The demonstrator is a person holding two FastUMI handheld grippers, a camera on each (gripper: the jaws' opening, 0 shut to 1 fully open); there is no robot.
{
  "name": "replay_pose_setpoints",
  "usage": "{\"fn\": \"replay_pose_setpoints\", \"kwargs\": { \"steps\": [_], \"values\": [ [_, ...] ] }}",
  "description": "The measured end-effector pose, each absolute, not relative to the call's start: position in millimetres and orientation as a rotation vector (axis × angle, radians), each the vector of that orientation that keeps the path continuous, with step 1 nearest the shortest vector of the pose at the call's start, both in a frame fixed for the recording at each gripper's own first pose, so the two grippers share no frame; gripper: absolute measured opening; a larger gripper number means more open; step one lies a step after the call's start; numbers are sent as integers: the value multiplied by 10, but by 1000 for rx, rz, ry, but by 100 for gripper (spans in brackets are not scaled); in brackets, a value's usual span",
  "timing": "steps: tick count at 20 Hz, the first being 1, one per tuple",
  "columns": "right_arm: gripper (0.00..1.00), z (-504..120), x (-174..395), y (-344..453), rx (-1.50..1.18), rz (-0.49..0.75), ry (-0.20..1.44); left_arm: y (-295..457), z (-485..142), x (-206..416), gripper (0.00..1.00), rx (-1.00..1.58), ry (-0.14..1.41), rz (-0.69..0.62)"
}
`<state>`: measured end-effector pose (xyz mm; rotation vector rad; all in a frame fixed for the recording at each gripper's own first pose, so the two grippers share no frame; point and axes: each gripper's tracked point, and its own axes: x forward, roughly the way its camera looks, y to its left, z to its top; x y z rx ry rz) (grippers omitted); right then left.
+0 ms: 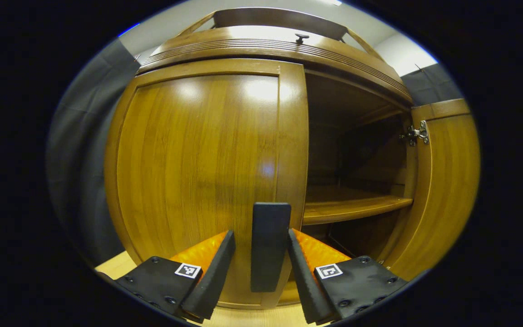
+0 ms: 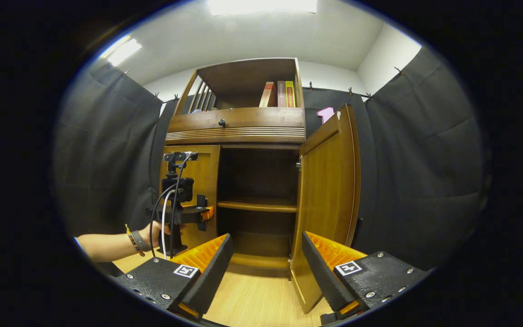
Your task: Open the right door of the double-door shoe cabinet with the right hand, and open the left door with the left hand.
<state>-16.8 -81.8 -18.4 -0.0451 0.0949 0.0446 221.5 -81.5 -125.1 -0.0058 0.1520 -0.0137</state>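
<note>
Half done, as far as can be judged. The right door (image 2: 329, 200) of the shoe cabinet (image 2: 239, 125) is swung wide open, standing edge-out from its hinge side, and the dark interior with one shelf (image 2: 257, 206) is exposed. The left door (image 1: 198, 168) is closed flat against the cabinet front. The left gripper (image 1: 257, 259) sits right up at that door's inner edge, with the black handle (image 1: 269, 245) standing between its fingers; there are visible gaps on both sides, so the jaws are spread and not yet clamped on it. In the right gripper view the same left gripper (image 2: 184, 213) shows farther off, held by a hand (image 2: 161, 229) at the left door. The right gripper (image 2: 266, 268) hangs back from the cabinet over the wooden floor (image 2: 252, 299), fingers apart, gripping nothing, pointed at the open compartment. Left to do: close on the handle and pull the left door out on its hinge. Books (image 2: 277, 94) sit on the upper shelf, and a small knob (image 2: 221, 122) is on the drawer band, neither involved.
</note>
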Motion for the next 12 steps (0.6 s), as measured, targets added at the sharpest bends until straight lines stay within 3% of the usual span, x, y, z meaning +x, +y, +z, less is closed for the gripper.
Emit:
{"fn": "replay_pose_setpoints", "kwargs": {
  "steps": [8,12],
  "values": [
    [94,-247,-196,-749,-48,60,112,-905,-1096,2111,38,27,146,0],
    [94,-232,-222,-763,-38,56,112,-873,-1039,1716,39,31,173,-18]
  ]
}}
